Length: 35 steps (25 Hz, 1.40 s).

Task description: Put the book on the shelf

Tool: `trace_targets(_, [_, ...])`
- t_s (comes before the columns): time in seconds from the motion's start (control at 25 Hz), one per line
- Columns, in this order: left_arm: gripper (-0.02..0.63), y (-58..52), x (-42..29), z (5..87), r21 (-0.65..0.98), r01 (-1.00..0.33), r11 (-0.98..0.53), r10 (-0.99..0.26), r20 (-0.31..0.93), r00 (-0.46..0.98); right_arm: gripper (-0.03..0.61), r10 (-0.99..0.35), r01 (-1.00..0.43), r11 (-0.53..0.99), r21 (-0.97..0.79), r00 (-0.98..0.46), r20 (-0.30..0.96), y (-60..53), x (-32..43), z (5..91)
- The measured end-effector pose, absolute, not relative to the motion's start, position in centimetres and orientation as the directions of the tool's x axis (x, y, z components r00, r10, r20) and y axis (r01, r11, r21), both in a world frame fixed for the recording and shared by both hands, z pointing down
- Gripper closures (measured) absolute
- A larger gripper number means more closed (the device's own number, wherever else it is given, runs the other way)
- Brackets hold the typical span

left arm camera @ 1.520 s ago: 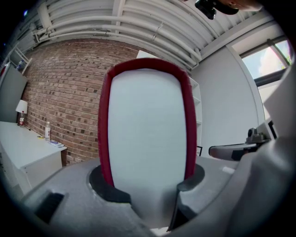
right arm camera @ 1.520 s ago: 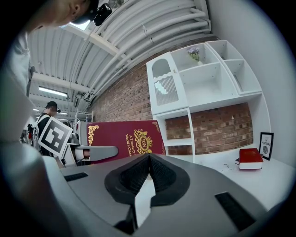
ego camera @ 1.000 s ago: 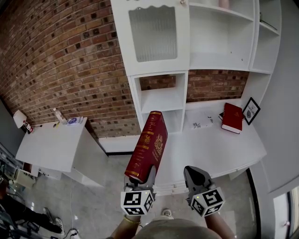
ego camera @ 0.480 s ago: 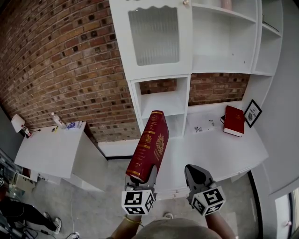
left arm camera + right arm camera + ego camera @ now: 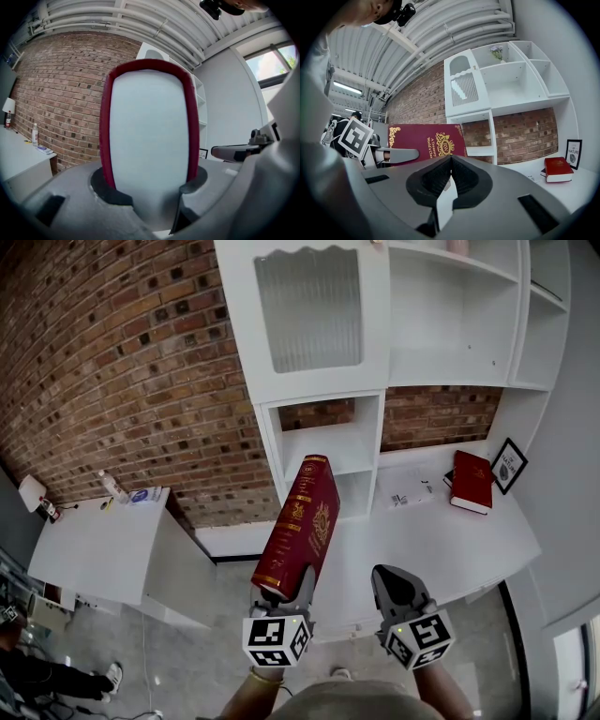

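A thick dark red book (image 5: 298, 526) with gold print stands upright in my left gripper (image 5: 281, 592), which is shut on its lower end. In the left gripper view the book's white page edge (image 5: 147, 140) fills the space between the jaws. My right gripper (image 5: 398, 589) hangs beside it, shut and holding nothing; its pads meet in the right gripper view (image 5: 450, 176), where the book's cover (image 5: 426, 145) shows to the left. The white shelf unit (image 5: 323, 442) with open cubbies stands ahead against the brick wall.
A second red book (image 5: 471, 481) lies on the white desk (image 5: 441, 540) at right, next to a small framed picture (image 5: 507, 463) and some papers (image 5: 408, 495). A low white table (image 5: 94, 545) with a bottle stands at left. A cabinet door (image 5: 309, 310) is above the cubbies.
Both grippers and the book have drifted a little toward the shelf unit; the view has shifted with them. The grip on the book is unchanged.
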<state>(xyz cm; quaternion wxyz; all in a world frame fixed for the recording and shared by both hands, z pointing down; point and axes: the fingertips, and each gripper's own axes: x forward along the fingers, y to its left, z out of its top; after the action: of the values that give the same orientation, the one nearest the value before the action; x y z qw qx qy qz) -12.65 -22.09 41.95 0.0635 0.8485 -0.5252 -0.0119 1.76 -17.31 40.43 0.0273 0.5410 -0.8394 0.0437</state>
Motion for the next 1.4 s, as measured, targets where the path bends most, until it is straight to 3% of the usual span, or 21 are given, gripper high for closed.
trace_targets(0.64, [0.383,-25.7,-12.3,40.4,0.105,-0.903,-0.416,-0.905,0.044,0.423,0.572,-0.89,-0.893,0.446,-0.059,-0.449,0.081,-20.6,1.8,39.7])
trace_targets(1.4, [0.383,-30.1,-10.2,39.4,0.087,-0.956,-0.282,-0.957,0.04,0.286,0.572,-0.797,-0.796,0.603,-0.044,-0.604,0.0,-27.7,3.8,38.8])
